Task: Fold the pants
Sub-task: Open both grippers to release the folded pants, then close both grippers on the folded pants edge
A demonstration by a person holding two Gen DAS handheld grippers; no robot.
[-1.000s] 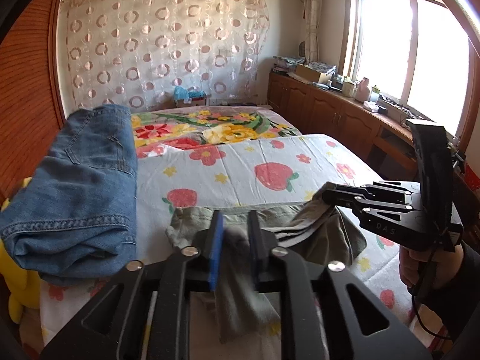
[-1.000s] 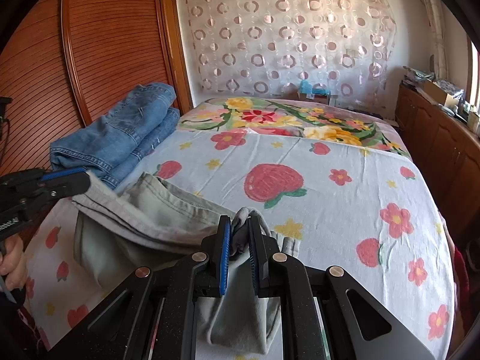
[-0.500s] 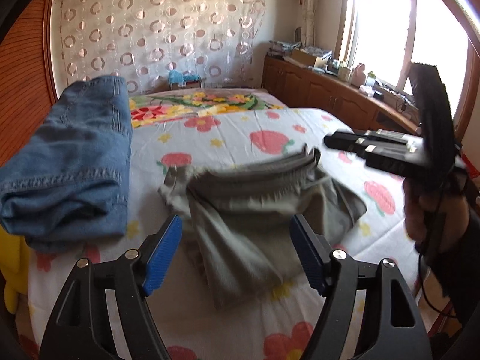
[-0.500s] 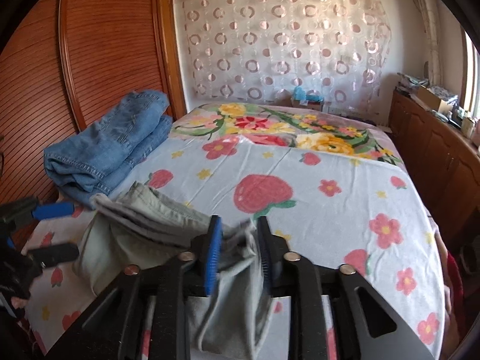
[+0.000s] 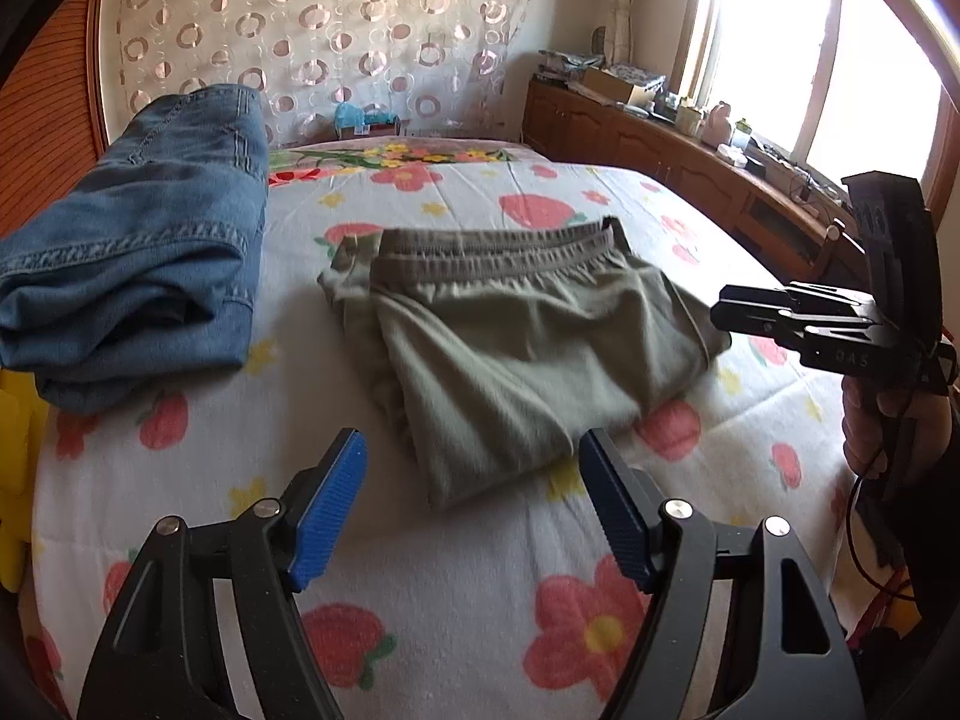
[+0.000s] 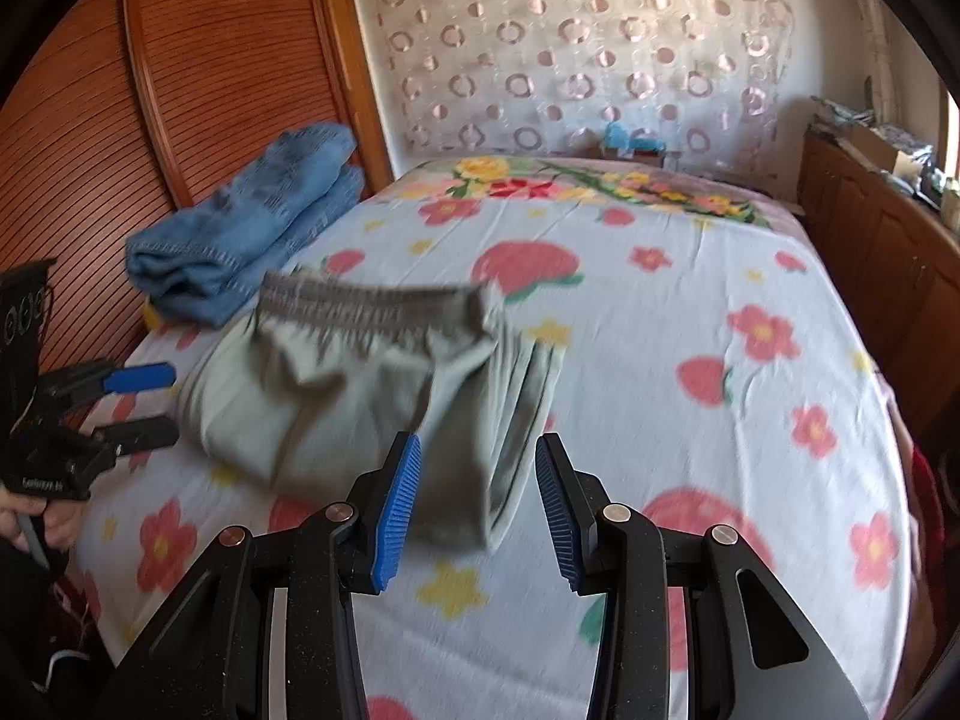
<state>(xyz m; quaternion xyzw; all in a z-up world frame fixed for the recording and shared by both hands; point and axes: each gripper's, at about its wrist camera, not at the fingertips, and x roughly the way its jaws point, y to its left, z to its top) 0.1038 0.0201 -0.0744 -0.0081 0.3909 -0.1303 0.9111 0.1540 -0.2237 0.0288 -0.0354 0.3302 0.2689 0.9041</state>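
1. The green pants (image 5: 516,348) are laid folded on the flowered bed (image 5: 480,570), beside folded jeans (image 5: 138,252).
2. The left gripper (image 5: 474,510) is held wide apart, empty.
3. The right gripper (image 6: 477,504) is opening, nothing pressed between its pads.

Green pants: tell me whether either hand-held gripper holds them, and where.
Neither does. The green pants lie folded on the bed; the left hand-held gripper is open and clear of them, and the right hand-held gripper's jaws are opening, off the cloth.

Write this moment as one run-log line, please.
olive-green folded cloth pants: flat on flowered bedsheet | left gripper: open, empty | right gripper: opening, empty
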